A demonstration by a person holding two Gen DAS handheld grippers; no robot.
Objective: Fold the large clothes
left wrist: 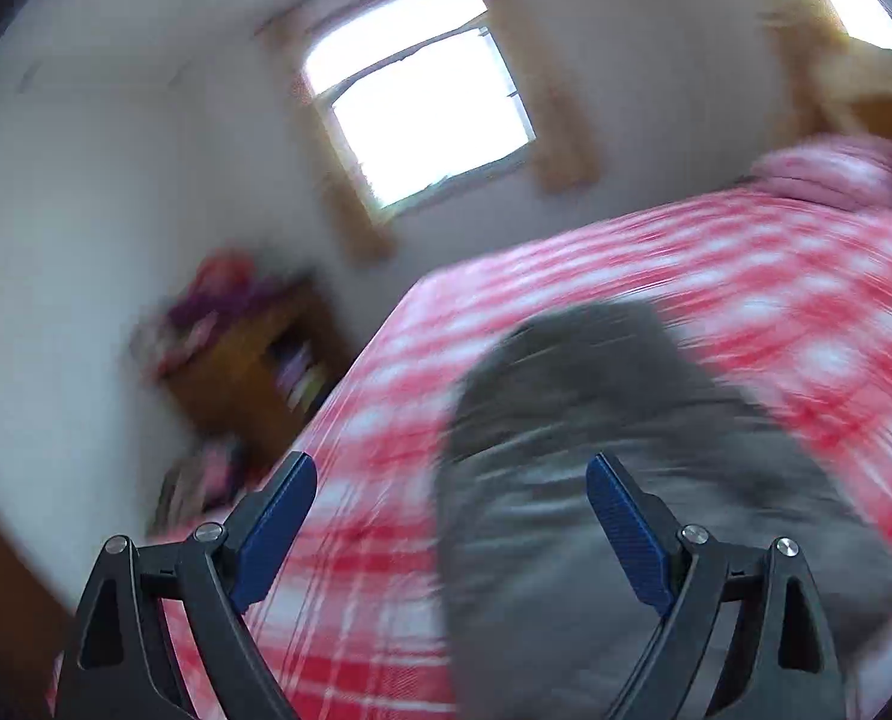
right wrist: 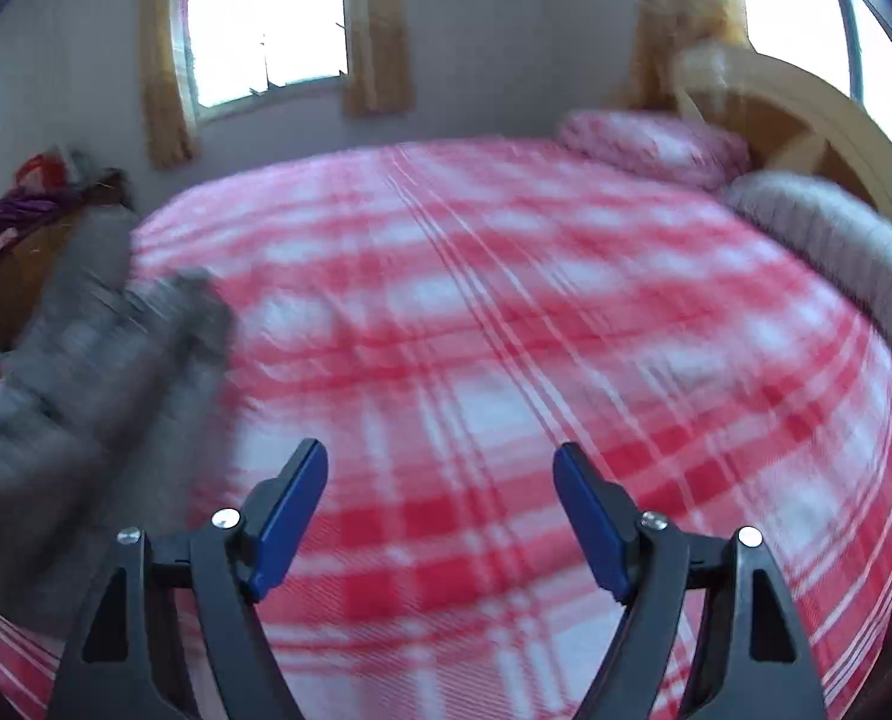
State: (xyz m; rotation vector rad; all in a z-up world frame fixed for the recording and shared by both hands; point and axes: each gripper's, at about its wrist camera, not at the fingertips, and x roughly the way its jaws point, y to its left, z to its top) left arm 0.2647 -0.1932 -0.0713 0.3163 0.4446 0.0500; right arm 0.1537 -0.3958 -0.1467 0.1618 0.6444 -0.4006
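The left claw (left wrist: 451, 483) and right claw (right wrist: 440, 471) both hang spread wide and empty above the bed (right wrist: 506, 300). The grey garment (left wrist: 596, 450) lies bunched on the plaid cover under the left claw, to the right claw's left. Folding looks barely begun, with flattening and every fold left.

Each fisheye looked forward along its fingers, above the red-and-white plaid bedspread (right wrist: 506, 300). The left view sat tilted, near the crumpled grey garment (left wrist: 566, 450). Both shared the bright curtained window (left wrist: 422, 90).

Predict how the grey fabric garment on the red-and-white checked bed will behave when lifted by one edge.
The grey fabric garment lies bunched and rumpled, so it will probably droop limply. It looks bulky, so perhaps fairly heavy. It is unlikely to roll or slide.
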